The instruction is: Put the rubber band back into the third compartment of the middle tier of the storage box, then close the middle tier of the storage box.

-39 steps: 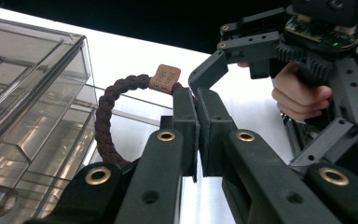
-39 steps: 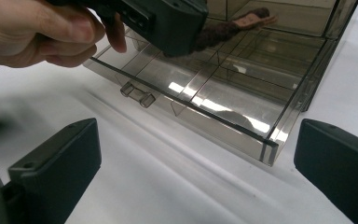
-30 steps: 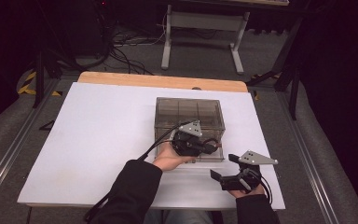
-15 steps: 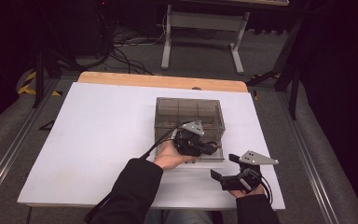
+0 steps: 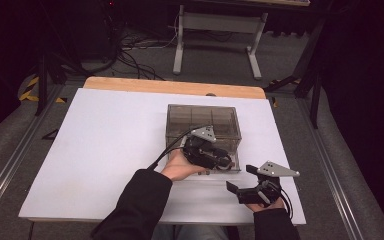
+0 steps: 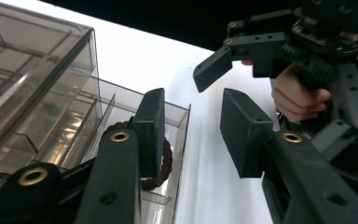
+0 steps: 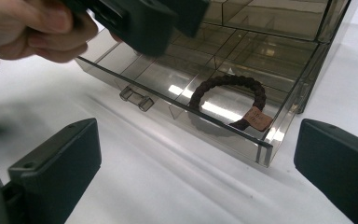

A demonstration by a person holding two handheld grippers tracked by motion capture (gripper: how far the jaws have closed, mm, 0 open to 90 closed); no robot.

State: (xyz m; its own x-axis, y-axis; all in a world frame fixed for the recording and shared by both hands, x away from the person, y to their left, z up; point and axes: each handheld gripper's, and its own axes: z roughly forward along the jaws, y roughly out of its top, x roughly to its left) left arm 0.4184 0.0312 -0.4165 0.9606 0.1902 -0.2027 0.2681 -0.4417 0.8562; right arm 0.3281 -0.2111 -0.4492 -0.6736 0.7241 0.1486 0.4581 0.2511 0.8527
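Observation:
A smoky clear drawer box [image 5: 202, 117] stands on the white table, its bottom drawer [image 7: 168, 106] pulled out toward me. A dark braided bracelet [image 7: 210, 84] with a brown tag lies flat in the drawer's right front compartment and also shows past my left jaw [image 6: 167, 158]. My left gripper [image 5: 224, 162] hovers just over that drawer. Its jaws [image 6: 191, 121] have just been opening and stand apart, with nothing pressed between them. My right gripper [image 5: 240, 178] waits open in front of the drawer, its jaws [image 7: 196, 168] wide on either side of the bracelet's corner.
The table [image 5: 105, 150] has broad bare room to the left of the box. A wooden strip [image 5: 175, 86] runs along its far edge. Metal stand legs and cables sit on the floor beyond. One finger [image 6: 213, 68] of the right gripper shows close to my left jaws.
The left gripper's jaws have spread apart over the open drawer. Both hands stay about where they were.

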